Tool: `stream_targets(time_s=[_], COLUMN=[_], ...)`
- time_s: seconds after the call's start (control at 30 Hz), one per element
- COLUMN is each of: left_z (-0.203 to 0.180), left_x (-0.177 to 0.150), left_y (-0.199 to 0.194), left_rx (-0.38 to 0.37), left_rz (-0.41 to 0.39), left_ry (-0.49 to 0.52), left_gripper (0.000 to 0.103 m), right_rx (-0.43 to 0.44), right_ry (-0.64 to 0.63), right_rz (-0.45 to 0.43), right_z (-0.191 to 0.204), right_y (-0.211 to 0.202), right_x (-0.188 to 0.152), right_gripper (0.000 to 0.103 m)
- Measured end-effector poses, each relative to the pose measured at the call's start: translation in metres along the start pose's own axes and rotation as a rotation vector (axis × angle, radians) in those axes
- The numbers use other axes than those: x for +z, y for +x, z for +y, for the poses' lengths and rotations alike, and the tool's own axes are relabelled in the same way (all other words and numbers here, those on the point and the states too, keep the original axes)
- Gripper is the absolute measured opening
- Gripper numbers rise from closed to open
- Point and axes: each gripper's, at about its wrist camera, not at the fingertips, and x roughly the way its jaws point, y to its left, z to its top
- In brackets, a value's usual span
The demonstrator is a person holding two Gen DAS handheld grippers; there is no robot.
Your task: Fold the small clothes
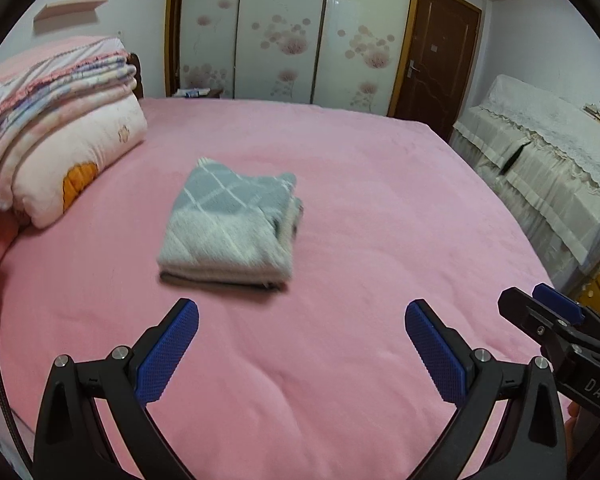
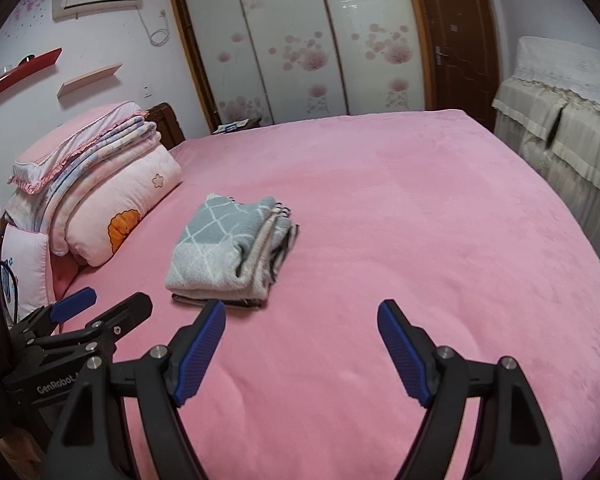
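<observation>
A folded grey garment with a white diamond pattern (image 1: 228, 224) (image 2: 216, 248) lies flat on the pink bed (image 1: 360, 208) (image 2: 400, 220), left of the middle. Beneath it in the right wrist view shows a darker folded layer. My left gripper (image 1: 302, 316) hangs open above the bed, well short of the garment, with nothing between its blue pads. My right gripper (image 2: 302, 316) is open too and holds nothing. Each gripper shows at the edge of the other's view: the right gripper (image 1: 540, 304) at the right, the left gripper (image 2: 104, 300) at the left.
A stack of folded pink quilts and a pillow (image 1: 60, 128) (image 2: 100, 184) sits at the bed's left end. Behind the bed stand a floral sliding wardrobe (image 1: 288, 32) and a brown door (image 1: 436, 56). Cloth-covered furniture (image 1: 548, 168) lines the right side.
</observation>
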Motion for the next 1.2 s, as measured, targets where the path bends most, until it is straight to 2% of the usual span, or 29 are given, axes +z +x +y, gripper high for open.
stream_targets(time_s=[0.17, 0.33, 0.5, 0.7, 0.93, 1.07, 1.2], left_z=[-0.036, -0.068, -0.097, -0.113, -0.126, -0.130, -0.128], left_x=[-0.031, -0.055, -0.072, -0.085, -0.097, -0.105, -0.113], left_y=[-0.028, -0.055, -0.081, -0.104, -0.124, -0.134, -0.139], left_rx=[0.006, -0.008, 0.024, 0.011, 0.004, 0.023, 0.056], left_rz=[0.033, 0.023, 0.001, 0.008, 0.002, -0.015, -0.016], left_ry=[0.017, 0.044, 0.092, 0.067, 0.064, 0.077, 0.073], left_gripper=[0.103, 0.103, 0.103, 0.103, 0.103, 0.103, 0.103], right_rx=[-0.033, -0.055, -0.094, -0.155, -0.202, -0.207, -0.250], right_ry=[0.017, 0.037, 0.060, 0.061, 0.059, 0.079, 0.044], right_rz=[0.005, 0.005, 0.028, -0.020, -0.031, -0.042, -0.071], right_z=[-0.023, -0.042, -0.057, -0.065, -0.071, -0.074, -0.069], right_y=[-0.039, -0.070, -0.097, -0.129, -0.143, -0.150, -0.160], right_x=[-0.024, -0.046, -0.066, -0.079, -0.087, -0.094, -0.104], right_gripper=[0.079, 0.079, 0.079, 0.079, 0.079, 0.079, 0.079])
